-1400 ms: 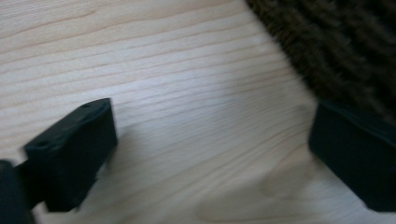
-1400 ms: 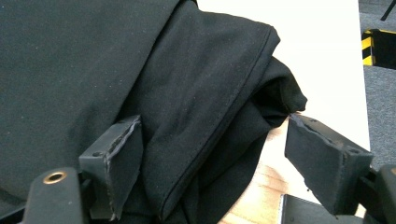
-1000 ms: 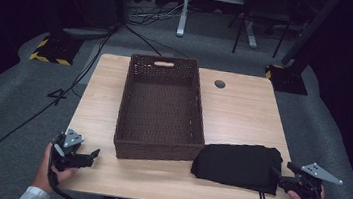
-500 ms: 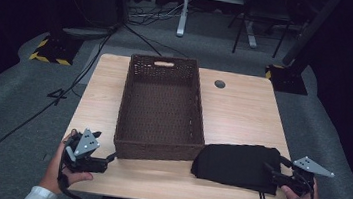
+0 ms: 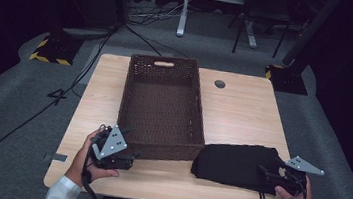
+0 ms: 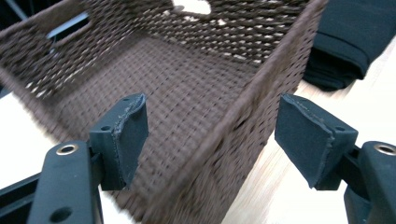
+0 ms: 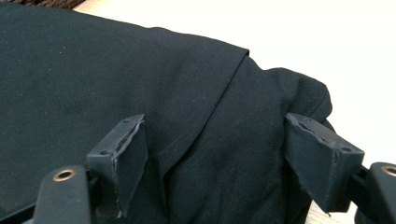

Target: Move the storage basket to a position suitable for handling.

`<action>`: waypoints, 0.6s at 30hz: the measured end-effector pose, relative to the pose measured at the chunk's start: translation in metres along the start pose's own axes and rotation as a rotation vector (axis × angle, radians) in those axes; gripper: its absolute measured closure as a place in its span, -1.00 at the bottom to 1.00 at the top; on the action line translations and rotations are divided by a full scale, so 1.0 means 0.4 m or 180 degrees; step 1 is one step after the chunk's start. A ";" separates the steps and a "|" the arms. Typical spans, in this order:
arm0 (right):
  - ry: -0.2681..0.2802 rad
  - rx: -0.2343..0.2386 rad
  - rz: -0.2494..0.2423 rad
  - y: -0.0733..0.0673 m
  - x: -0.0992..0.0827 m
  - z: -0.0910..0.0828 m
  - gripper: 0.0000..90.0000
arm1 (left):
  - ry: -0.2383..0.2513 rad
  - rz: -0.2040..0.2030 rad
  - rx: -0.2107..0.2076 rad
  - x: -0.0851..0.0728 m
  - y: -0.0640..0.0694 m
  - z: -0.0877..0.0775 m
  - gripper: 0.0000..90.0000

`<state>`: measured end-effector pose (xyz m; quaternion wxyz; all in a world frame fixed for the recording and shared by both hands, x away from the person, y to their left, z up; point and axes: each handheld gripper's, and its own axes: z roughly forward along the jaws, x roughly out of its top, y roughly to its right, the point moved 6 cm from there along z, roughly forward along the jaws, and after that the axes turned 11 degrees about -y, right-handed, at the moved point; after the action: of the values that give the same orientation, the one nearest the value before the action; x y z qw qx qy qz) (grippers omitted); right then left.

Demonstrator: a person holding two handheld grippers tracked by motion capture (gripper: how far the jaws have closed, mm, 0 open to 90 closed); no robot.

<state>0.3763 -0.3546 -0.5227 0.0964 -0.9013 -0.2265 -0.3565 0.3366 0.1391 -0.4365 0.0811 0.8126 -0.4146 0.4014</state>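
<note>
A dark brown wicker basket point(image 5: 163, 108) stands empty on the wooden table point(image 5: 244, 107). A folded black cloth point(image 5: 237, 164) lies to the right of its near end. My left gripper point(image 5: 130, 155) is raised at the basket's near left corner. In the left gripper view my left gripper point(image 6: 210, 116) straddles the basket point(image 6: 187, 79) corner; its jaws have just been closing, and the pads stay clear of the wicker. My right gripper point(image 5: 266, 171) is open over the cloth's right end. In the right gripper view my right gripper point(image 7: 217, 135) has the cloth point(image 7: 116, 70) between its jaws, not pinched.
A round cable hole point(image 5: 220, 84) sits in the tabletop at the far right of the basket. Cables run across the grey floor at the left point(image 5: 26, 122). A yellow-and-black striped base point(image 5: 49, 52) stands beyond the table's far left corner.
My left gripper has moved right and upward from the table's near left edge to the basket's corner, and its jaws have narrowed. My right gripper has crept left onto the cloth's end.
</note>
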 end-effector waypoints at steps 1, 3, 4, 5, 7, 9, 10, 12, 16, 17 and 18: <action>-0.0006 0.0003 0.0001 -0.002 0.000 0.001 -0.48 | -0.0040 0.0032 -0.0060 0.010 0.009 0.020 -0.37; -0.0010 -0.0020 -0.0009 -0.004 -0.001 0.002 -0.49 | -0.0087 0.0059 -0.0124 0.019 0.021 0.046 -0.29; -0.0010 -0.0020 -0.0009 -0.004 -0.001 0.002 -0.49 | -0.0087 0.0059 -0.0124 0.019 0.021 0.046 -0.26; -0.0011 -0.0022 -0.0020 -0.005 -0.001 0.003 -0.50 | -0.0144 0.0115 -0.0111 0.024 0.029 0.063 -0.26; -0.0024 -0.0033 -0.0019 -0.008 -0.002 0.003 -0.50 | -0.0204 0.0176 -0.0117 0.032 0.042 0.087 -0.10; -0.0015 -0.0026 -0.0012 -0.008 -0.002 0.004 -0.50 | -0.0257 0.0207 -0.0100 0.036 0.044 0.105 0.13; -0.0010 -0.0024 -0.0007 -0.008 -0.002 0.005 -0.51 | -0.0274 0.0221 -0.0184 0.036 0.042 0.120 0.19; -0.0020 -0.0033 -0.0014 -0.008 -0.003 0.006 -0.51 | -0.0247 0.0244 -0.0214 0.036 0.039 0.120 0.28; -0.0021 -0.0032 -0.0008 -0.009 -0.003 0.007 -0.51 | -0.0233 0.0269 -0.0287 0.025 0.024 0.116 0.30; -0.0025 -0.0030 -0.0020 -0.010 -0.003 0.008 -0.51 | -0.0235 0.0220 -0.0304 0.019 0.012 0.112 0.26; -0.0025 -0.0030 -0.0020 -0.010 -0.003 0.008 -0.51 | -0.0235 0.0220 -0.0304 0.019 0.012 0.112 0.23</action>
<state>0.3754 -0.3503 -0.5258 0.0901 -0.9024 -0.2279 -0.3544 0.3619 0.1106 -0.4619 0.0906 0.8073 -0.4638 0.3535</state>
